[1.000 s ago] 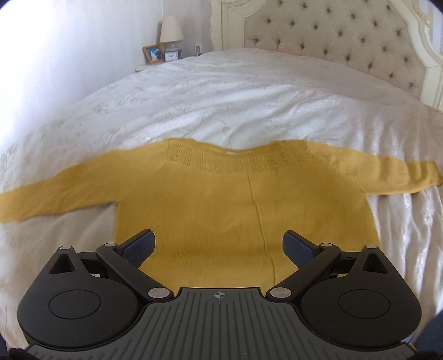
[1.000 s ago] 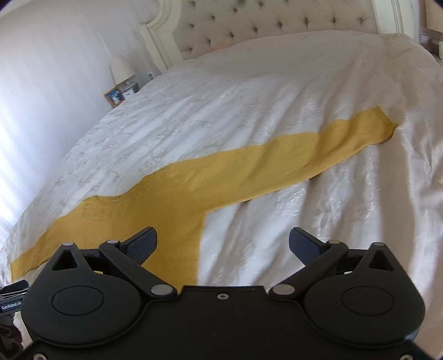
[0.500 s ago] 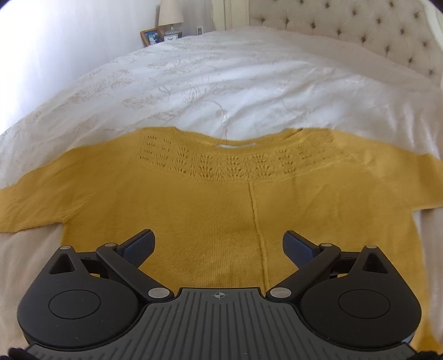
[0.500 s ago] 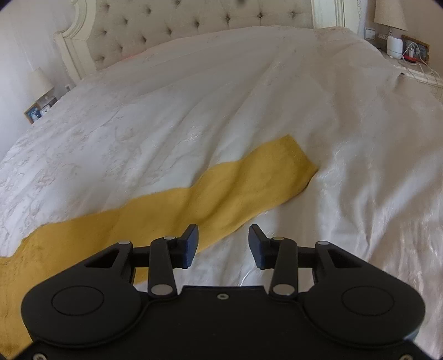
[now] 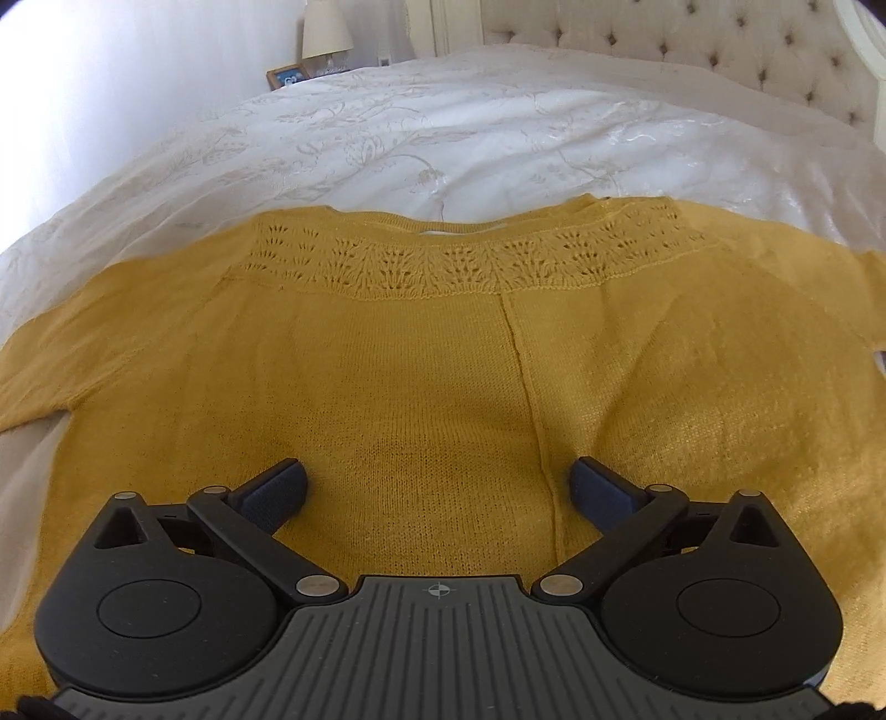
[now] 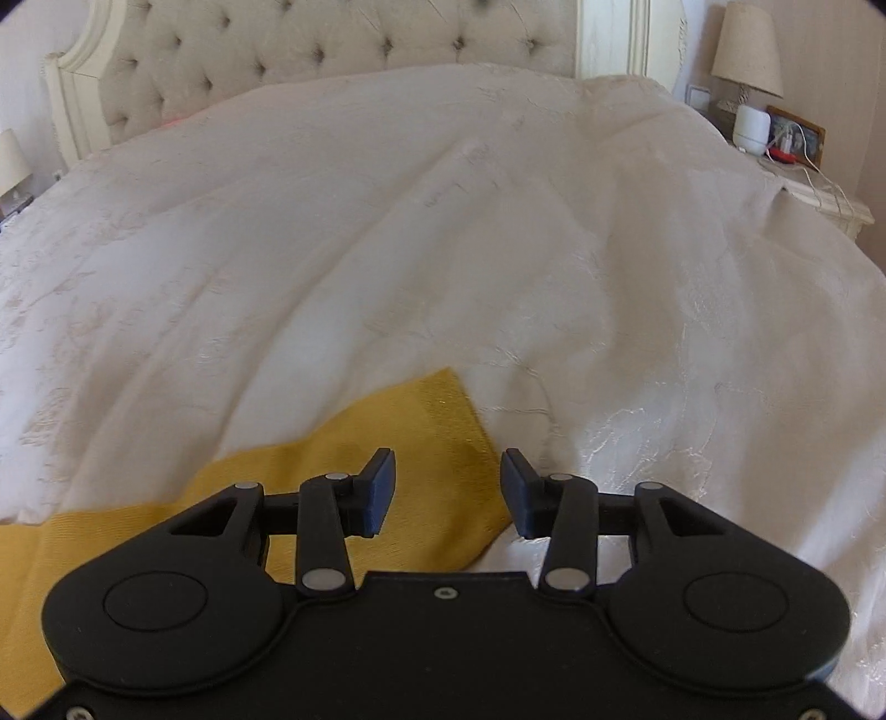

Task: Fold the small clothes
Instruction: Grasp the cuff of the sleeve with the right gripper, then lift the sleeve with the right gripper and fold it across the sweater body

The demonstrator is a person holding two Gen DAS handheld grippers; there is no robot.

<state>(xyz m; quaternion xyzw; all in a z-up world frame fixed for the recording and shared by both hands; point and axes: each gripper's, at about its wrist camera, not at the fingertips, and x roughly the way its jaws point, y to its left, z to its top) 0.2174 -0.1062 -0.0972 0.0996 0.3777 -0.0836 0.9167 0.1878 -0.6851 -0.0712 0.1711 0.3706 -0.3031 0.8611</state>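
Sleeve end (image 6: 443, 437) is seen right under the half-open, slightly widening right gripper (image 6: 447, 490), probably untouched; left gripper (image 5: 437, 493) is held wide open over the sweater body (image 5: 421, 376).

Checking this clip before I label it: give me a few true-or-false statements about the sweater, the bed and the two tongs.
1. The yellow sweater lies flat on the white bedspread. True.
2. The left tongs are shut on the sweater's neckline. False: they stand wide open above its lower body, gripping nothing.
3. The right tongs are over the cuff end of a sleeve. True: their jaws are opening, with nothing clamped.
4. The sweater is already folded in half. False: it is spread out.
5. A lamp stands beside the bed. True.
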